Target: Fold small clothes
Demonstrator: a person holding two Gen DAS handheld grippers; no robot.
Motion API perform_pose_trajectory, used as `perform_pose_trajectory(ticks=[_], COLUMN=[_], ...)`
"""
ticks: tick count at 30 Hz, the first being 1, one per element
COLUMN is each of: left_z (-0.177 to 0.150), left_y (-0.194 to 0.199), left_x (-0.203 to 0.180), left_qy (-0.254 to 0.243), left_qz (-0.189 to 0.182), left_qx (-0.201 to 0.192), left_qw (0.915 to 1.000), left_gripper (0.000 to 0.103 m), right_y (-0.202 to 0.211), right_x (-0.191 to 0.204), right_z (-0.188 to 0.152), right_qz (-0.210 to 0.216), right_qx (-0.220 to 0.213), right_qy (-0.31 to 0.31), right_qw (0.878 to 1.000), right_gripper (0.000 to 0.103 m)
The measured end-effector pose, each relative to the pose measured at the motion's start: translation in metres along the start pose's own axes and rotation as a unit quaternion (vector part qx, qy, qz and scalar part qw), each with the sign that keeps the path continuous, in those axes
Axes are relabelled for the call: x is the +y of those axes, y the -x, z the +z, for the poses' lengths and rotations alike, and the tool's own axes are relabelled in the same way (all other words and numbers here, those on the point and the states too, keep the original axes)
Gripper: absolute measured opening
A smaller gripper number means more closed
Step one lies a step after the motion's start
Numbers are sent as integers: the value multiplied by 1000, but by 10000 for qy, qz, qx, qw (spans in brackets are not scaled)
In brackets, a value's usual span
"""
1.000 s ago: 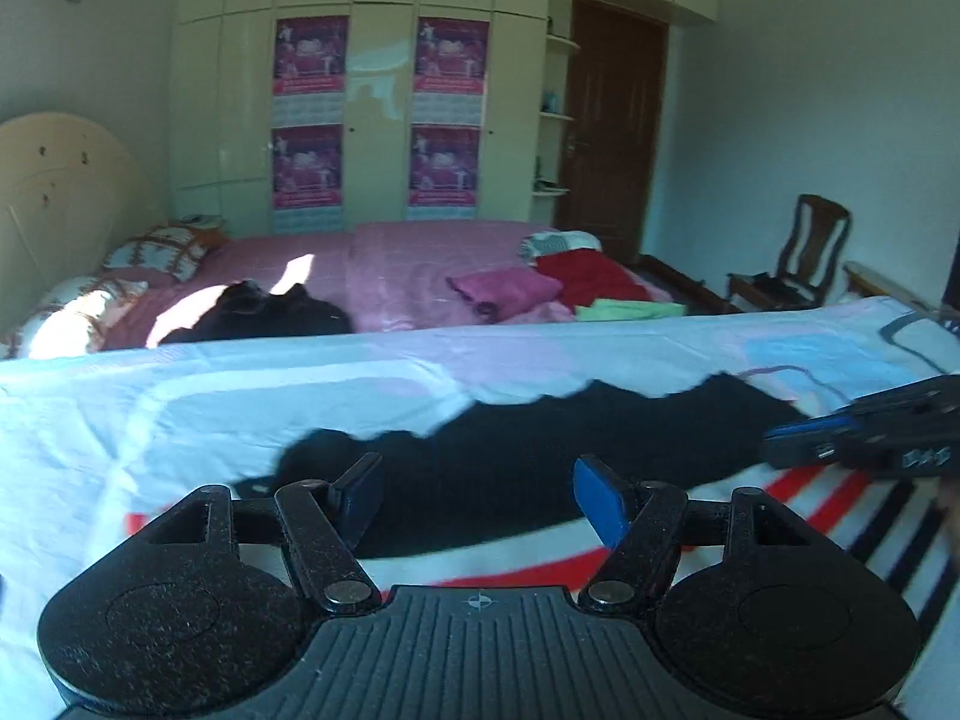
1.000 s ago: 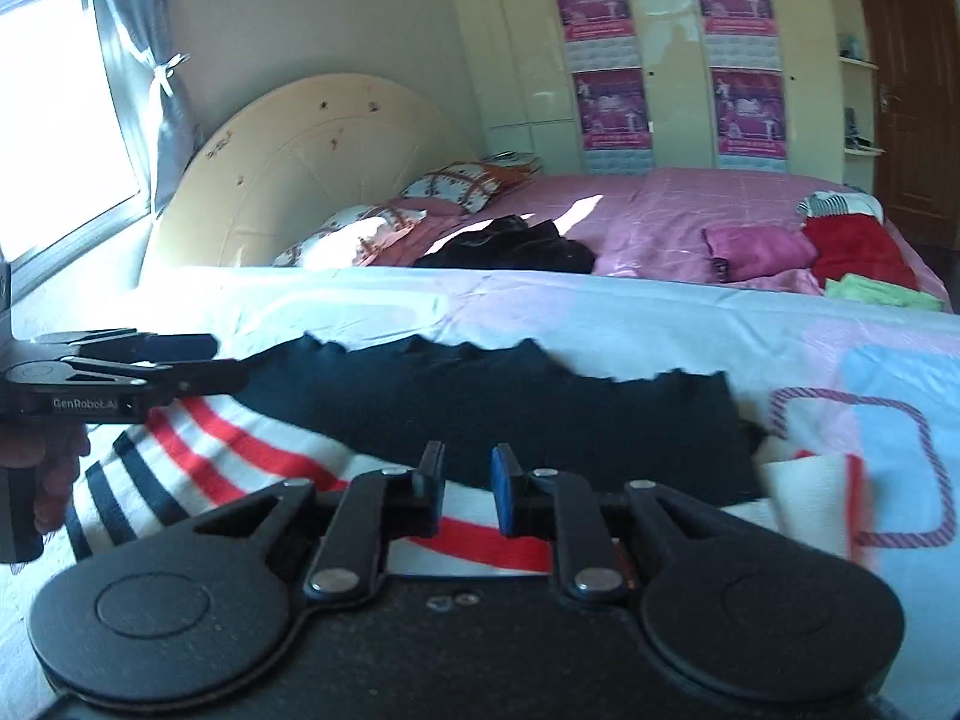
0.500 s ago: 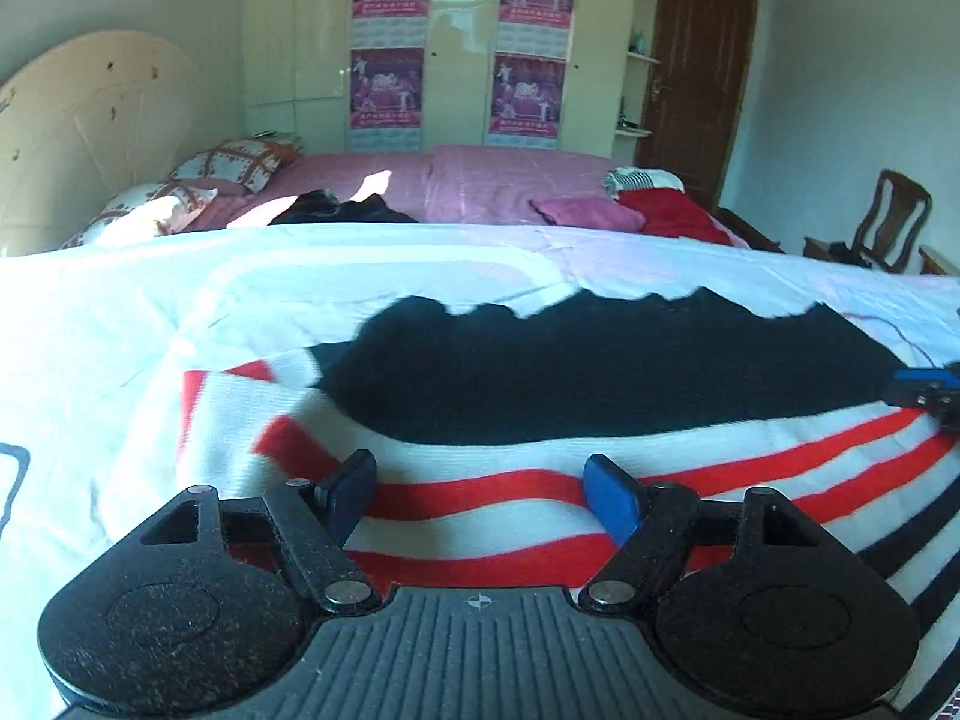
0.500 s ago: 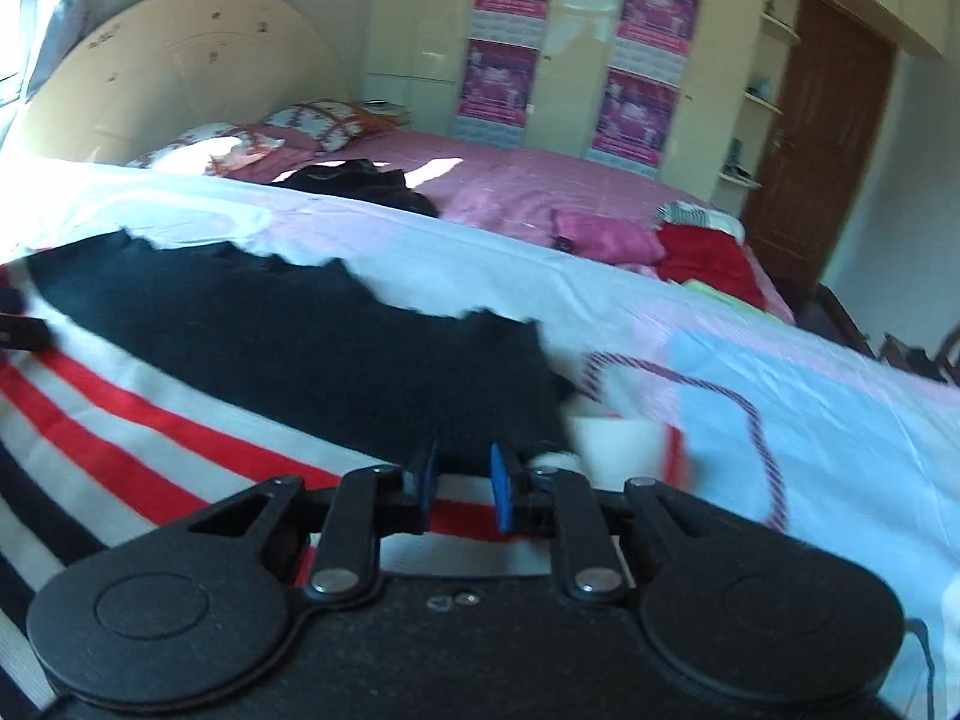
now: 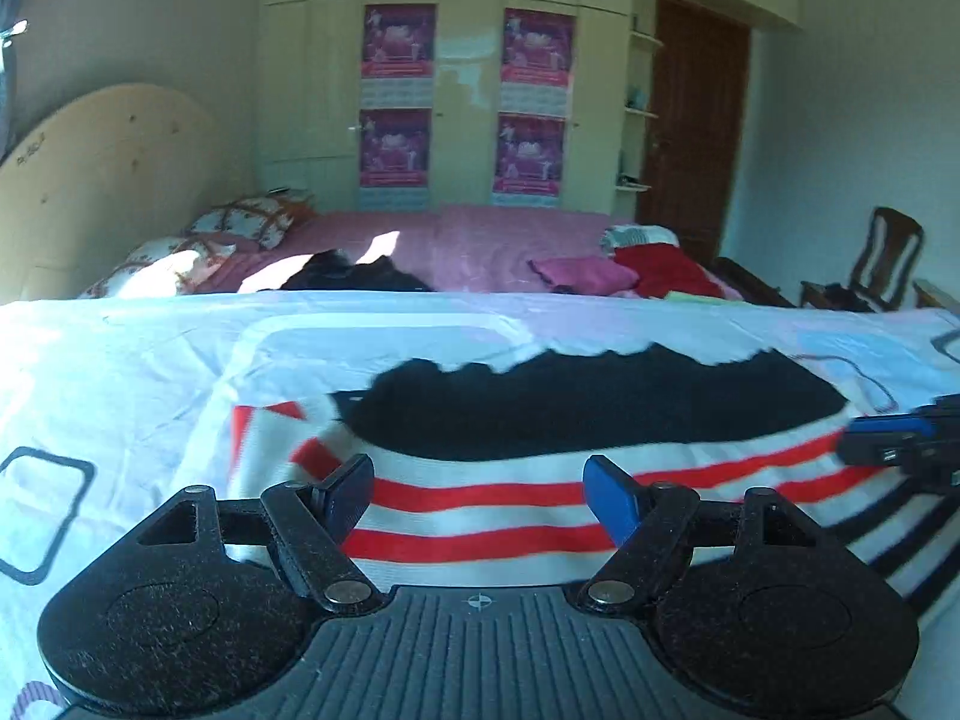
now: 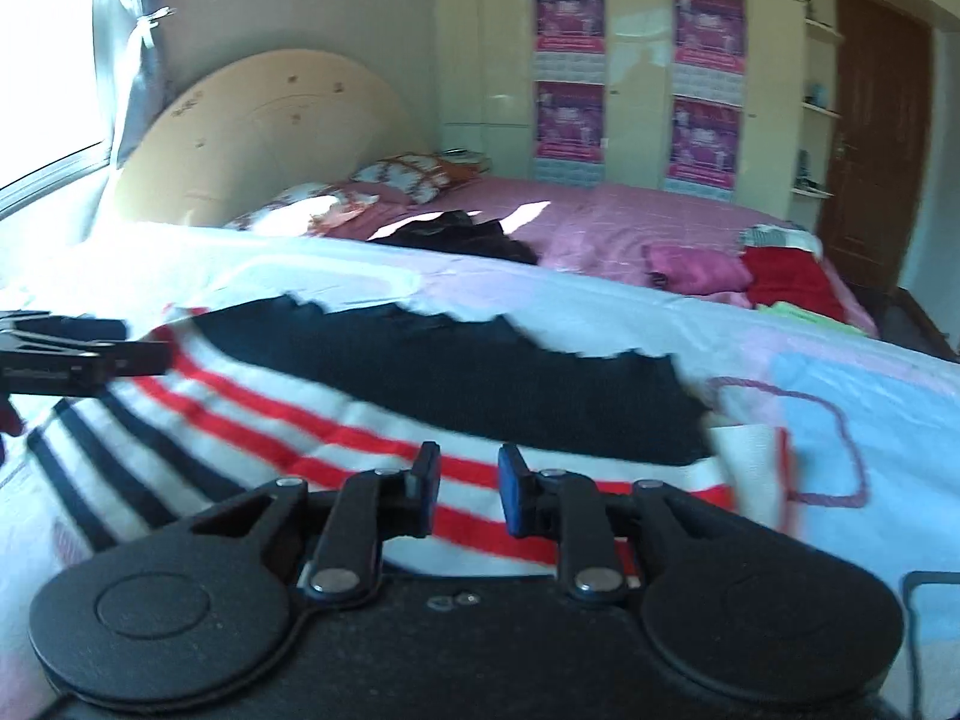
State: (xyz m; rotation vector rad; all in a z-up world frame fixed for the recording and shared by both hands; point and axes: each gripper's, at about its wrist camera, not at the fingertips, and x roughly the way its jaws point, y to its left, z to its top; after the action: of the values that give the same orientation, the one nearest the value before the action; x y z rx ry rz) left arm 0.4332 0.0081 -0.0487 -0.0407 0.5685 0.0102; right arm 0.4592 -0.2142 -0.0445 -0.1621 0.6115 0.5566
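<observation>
Left gripper (image 5: 479,489) jaws wide, empty; right gripper (image 6: 469,489) jaws slightly parted above striped sweater (image 6: 336,426).

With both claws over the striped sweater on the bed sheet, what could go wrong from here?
1. The right claw has just been opening, with only a small gap. Nothing sits between its pads, so it may miss the sweater or pinch too little.
2. The left claw is wide open over the flat stripes. It might also catch the sheet underneath.
3. The sleeve end by the right claw looks bunched, which may leave the fold crooked.
</observation>
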Motion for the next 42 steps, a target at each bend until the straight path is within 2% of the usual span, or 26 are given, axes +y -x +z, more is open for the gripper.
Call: perform_pose_trajectory(ticks=[3,6,8,10,14,16,17,20,22,25,27,28,29,31,36,40,42], left_z=[-10,-26,-32,-37,-47,-43,-38,-27,-26,-34,-47,-56,-65,-67,-62,-62,-59], left_y=[-9,-20,-14,-5,11,16,20,39,46,46,37,32,35,41,47,47,50], left_x=[-26,-35,-26,-13,25,26,22,1,-17,-38,-45,-45,-44,-42,-35,-34,-36], left_qy=[-189,-390,-286,-296,-116,-77,-40,85,10,-238,-293,-264,-252,-191,-110,-148,-187], left_qz=[-273,-180,-158,53,297,342,364,-12,-224,-274,-129,-95,-76,-78,-13,29,78], left_qx=[214,456,431,438,442,493,475,234,205,337,698,893,755,746,770,801,758], left_qw=[9992,9980,9985,9986,9985,9982,9982,9997,9995,9988,9970,9956,9968,9970,9970,9967,9969], left_gripper=[76,76,76,76,76,76,76,76,76,76,77,76,77,77,77,77,77], right_y=[-14,-26,-23,-16,3,12,19,40,46,41,30,21,10,15,23,17,21], right_x=[34,45,38,19,-32,-44,-40,-11,13,47,64,72,80,87,84,93,97], right_z=[-5,-12,-14,-16,-35,-38,-37,-32,-30,-30,-32,-37,-47,-56,-48,-49,-48], right_qz=[296,222,21,-385,-1067,-1028,-1025,-624,-275,-32,-1,-60,-205,-333,-339,-317,-295], right_qx=[89,267,284,330,518,524,445,66,47,119,321,562,849,602,502,534,395], right_qy=[193,427,455,353,-175,-475,-547,-485,-514,-528,-531,-473,-362,-218,-381,-238,-153], right_qw=[9993,9985,9986,9981,9928,9922,9922,9969,9983,9985,9981,9973,9955,9974,9974,9978,9987], right_gripper=[21,23,22,21,20,20,23,24,23,23,23,22,23,23,23,25,24])
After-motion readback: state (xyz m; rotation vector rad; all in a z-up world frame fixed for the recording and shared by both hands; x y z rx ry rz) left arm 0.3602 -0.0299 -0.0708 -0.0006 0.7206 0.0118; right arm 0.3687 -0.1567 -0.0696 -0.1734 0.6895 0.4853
